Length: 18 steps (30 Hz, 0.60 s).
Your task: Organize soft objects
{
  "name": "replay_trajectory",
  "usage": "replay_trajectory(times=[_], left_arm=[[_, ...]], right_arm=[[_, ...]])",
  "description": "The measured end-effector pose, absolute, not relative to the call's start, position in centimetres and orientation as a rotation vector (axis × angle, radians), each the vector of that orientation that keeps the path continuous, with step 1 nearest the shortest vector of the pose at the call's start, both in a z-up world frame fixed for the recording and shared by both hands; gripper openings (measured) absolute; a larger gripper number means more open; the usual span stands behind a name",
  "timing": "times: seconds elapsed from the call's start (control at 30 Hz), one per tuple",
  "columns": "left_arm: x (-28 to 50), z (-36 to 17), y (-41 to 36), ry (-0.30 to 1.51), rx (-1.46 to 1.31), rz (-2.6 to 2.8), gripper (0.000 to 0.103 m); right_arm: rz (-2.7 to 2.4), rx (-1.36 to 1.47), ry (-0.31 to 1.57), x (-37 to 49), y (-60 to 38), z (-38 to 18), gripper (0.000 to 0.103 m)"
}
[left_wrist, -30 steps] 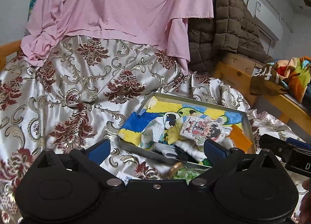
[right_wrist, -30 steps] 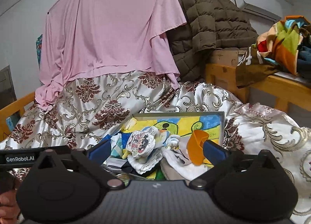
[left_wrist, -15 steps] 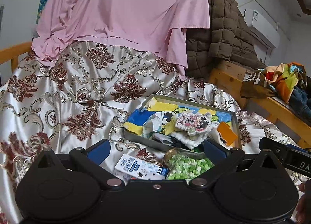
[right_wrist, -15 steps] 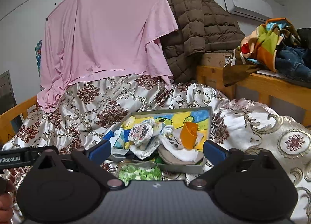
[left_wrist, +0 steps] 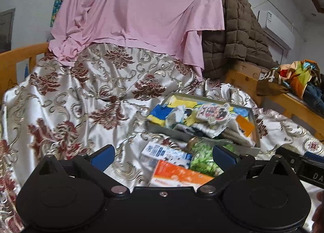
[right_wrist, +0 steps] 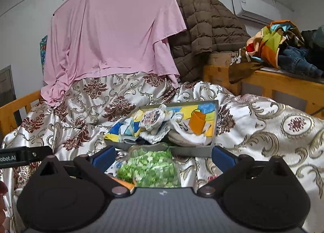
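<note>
A shallow grey box (left_wrist: 255, 123) (right_wrist: 215, 111) with a colourful lining sits on the patterned satin bedspread (left_wrist: 81, 99) (right_wrist: 263, 131). It holds a heap of soft things: a cartoon-print pouch (left_wrist: 214, 112) (right_wrist: 152, 118), white cloths (right_wrist: 182, 131) and an orange piece (left_wrist: 245, 125) (right_wrist: 197, 122). In front of the box lie a bag of green bits (left_wrist: 202, 156) (right_wrist: 149, 167), a blue-white carton (left_wrist: 166, 153) and an orange packet (left_wrist: 178, 174). My left gripper (left_wrist: 163, 153) and right gripper (right_wrist: 163, 154) are both open and empty, held back from the box.
A pink sheet (left_wrist: 141, 14) (right_wrist: 113, 36) hangs behind the bed, with a brown quilted jacket (left_wrist: 241, 36) (right_wrist: 204, 28) beside it. A wooden shelf (right_wrist: 283, 85) on the right carries piled clothes (right_wrist: 283, 45). A wooden bed rail (left_wrist: 20, 57) runs along the left.
Both grippers have pulled back and up from the box. The green bag, carton and orange packet in front of it have come into view. Both stay open.
</note>
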<state>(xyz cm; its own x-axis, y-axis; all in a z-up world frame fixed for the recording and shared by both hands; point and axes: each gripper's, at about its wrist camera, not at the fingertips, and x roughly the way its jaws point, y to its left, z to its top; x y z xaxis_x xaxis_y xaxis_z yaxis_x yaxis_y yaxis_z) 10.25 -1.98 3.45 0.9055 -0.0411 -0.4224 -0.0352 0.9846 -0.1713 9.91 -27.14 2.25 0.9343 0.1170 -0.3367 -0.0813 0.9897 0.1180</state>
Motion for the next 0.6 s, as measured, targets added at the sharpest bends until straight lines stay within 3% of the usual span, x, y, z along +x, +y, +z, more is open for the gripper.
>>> replay_trajectory(times=[0.6], left_arm=[[6.0,-0.3,-0.6,0.456,-0.125,-0.009,0.102]], right_arm=[[-0.004,0.104,0.395,5.0,-24.9,-0.5,0.103]])
